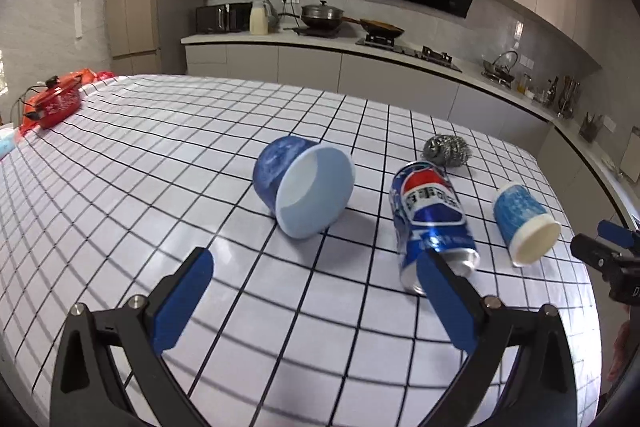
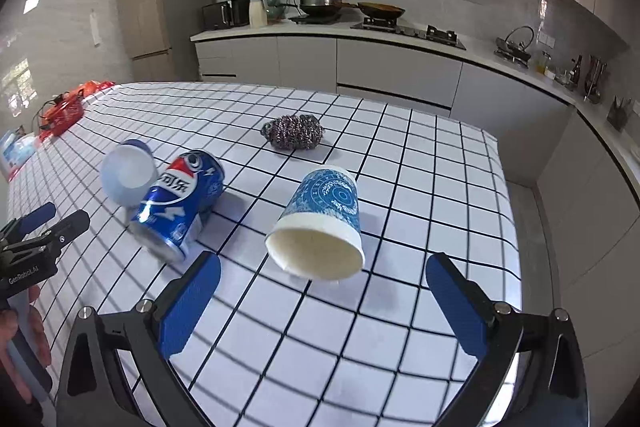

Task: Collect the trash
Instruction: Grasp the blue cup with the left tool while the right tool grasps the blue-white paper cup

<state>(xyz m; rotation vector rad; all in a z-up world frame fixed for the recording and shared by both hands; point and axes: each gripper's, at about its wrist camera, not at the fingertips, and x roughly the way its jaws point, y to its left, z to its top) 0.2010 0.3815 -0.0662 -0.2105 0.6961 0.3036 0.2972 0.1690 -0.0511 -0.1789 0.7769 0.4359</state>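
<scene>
A wide blue paper bowl lies on its side on the checked table, mouth toward me. A dented blue Pepsi can lies to its right, and a blue-patterned paper cup lies on its side further right. My left gripper is open and empty, just short of the bowl and can. In the right wrist view the paper cup lies straight ahead of my open, empty right gripper. The can and bowl lie to its left.
A steel wool scrubber sits behind the can; it also shows in the right wrist view. A red pot stands at the table's far left corner. The checked tablecloth covers the table. A kitchen counter with stove runs behind.
</scene>
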